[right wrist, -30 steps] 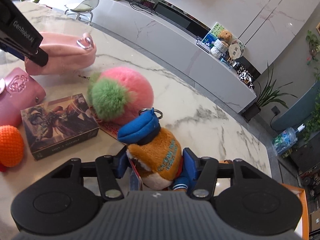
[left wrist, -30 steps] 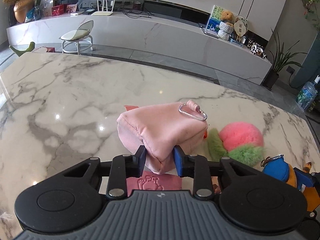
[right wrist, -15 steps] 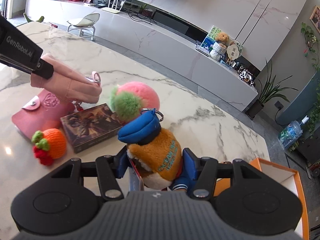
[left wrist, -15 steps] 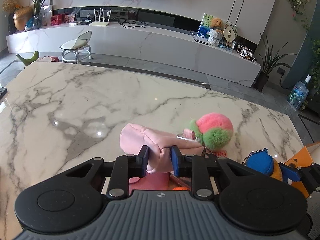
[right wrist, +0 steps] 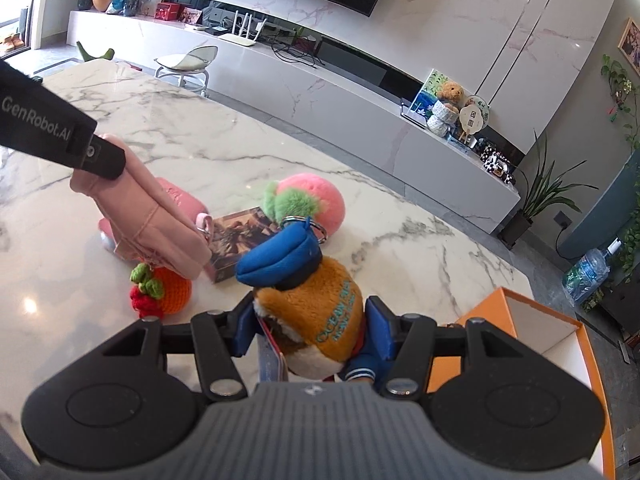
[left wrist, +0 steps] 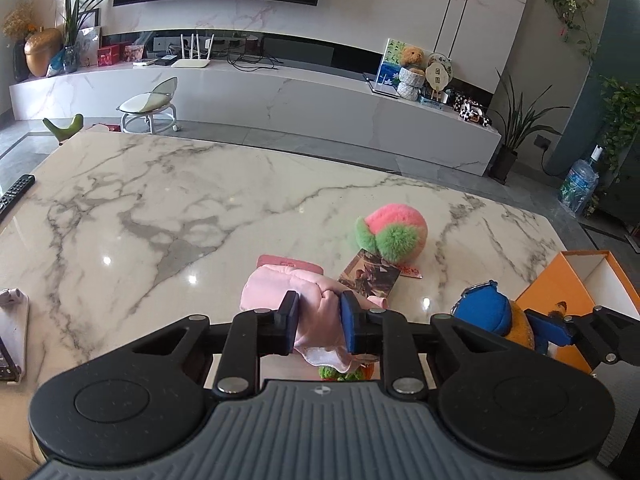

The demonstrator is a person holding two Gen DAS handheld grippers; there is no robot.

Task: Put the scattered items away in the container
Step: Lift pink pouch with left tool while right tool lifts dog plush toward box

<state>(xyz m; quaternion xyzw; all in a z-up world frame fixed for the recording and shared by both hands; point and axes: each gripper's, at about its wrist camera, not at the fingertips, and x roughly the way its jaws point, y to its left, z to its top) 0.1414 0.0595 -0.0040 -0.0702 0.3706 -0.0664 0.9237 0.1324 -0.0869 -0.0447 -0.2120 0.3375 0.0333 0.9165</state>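
Observation:
My left gripper [left wrist: 319, 322] is shut on a soft pink pouch [left wrist: 288, 292], which hangs lifted above the marble table [left wrist: 160, 208]; the right wrist view shows the same pouch [right wrist: 152, 220] dangling from the left gripper's fingers [right wrist: 104, 156]. My right gripper [right wrist: 308, 332] is shut on an orange plush toy with a blue cap [right wrist: 316, 300], also raised off the table. The orange box [right wrist: 532, 320] stands open at the right, and its white inside shows in the left wrist view as well [left wrist: 592, 280]. On the table lie a pink-and-green plush ball [right wrist: 308, 200], a card box [right wrist: 240, 240], a knitted orange fruit [right wrist: 168, 288] and a pink wallet [right wrist: 180, 200].
A remote control [left wrist: 14, 194] lies at the table's left edge and a white device [left wrist: 12, 320] near the front left. Beyond the table's far edge stand a stool [left wrist: 150, 108] and a long marble cabinet [left wrist: 280, 96]. A water bottle [left wrist: 578, 186] stands on the floor at right.
Both grippers rose and drew back with their loads. The left gripper closed tighter on the pink pouch and lifted it off the table. The orange box came into view at right.

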